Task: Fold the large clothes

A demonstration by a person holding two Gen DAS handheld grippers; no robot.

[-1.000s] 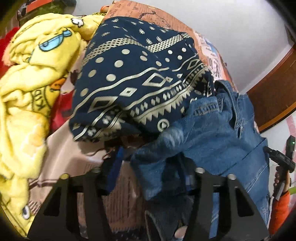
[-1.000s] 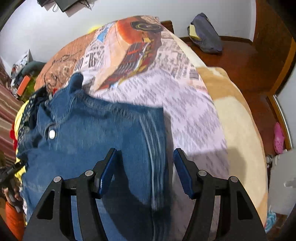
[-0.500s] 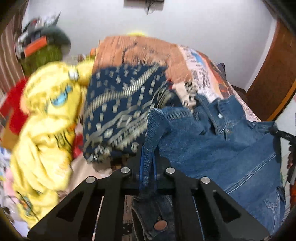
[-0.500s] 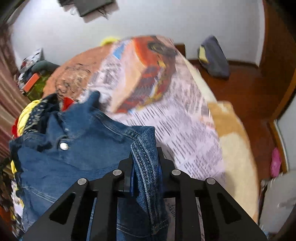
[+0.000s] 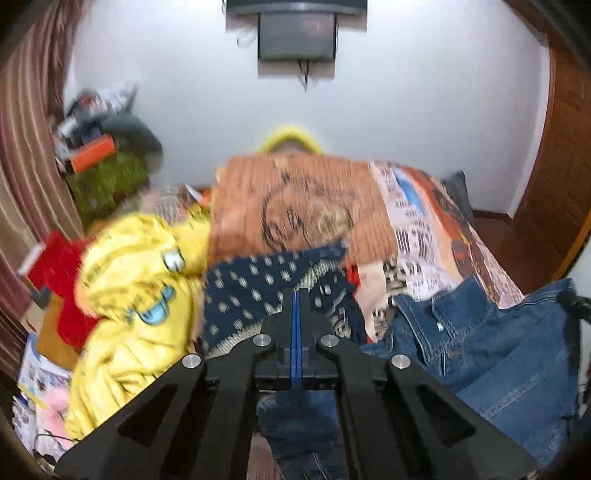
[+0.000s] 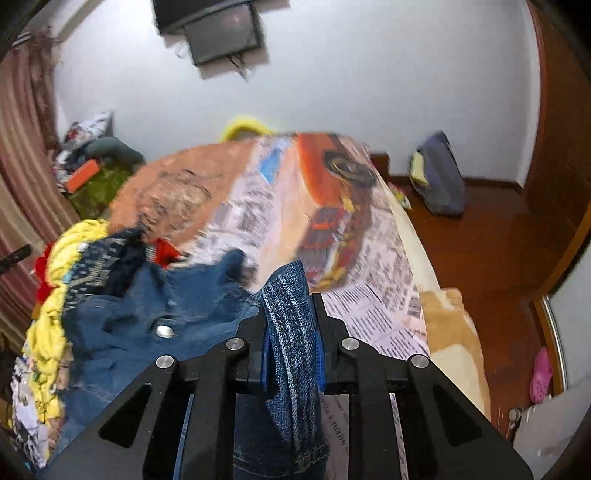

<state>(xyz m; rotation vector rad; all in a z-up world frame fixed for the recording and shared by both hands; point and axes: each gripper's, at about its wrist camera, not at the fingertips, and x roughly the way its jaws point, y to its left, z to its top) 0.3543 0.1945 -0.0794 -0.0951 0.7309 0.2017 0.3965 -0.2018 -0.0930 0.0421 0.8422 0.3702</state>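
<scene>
The right gripper (image 6: pixel 291 325) is seen with its fingers (image 6: pixel 258 332) closed on a folded edge of the denim jacket (image 6: pixel 129 332), a thick strip of denim standing up between the blue pads and hanging down toward the near edge of the view. The rest of the jacket is spread to the left, its metal snap button (image 6: pixel 164 331) visible, over the printed bedspread (image 6: pixel 332 229) of the bed.

The left gripper (image 5: pixel 297 325) is shown with its fingers (image 5: pixel 314 321) pressed together, blue pads meeting with no visible gap; dark denim lies just beneath the fingers, but whether any cloth is pinched cannot be told from this view. The jacket body (image 5: pixel 498 350) is seen to the right of this gripper.

Beyond the left gripper, a navy patterned garment (image 5: pixel 258 291) is heaped on the bed, with a yellow cartoon-print garment (image 5: pixel 140 295) at its left and a red item (image 5: pixel 62 269) farther left. A wall-mounted screen (image 5: pixel 297 33) is fixed on the far white wall. A dark bag (image 6: pixel 439 177) rests on the wooden floor (image 6: pixel 498 240) at the far right.
</scene>
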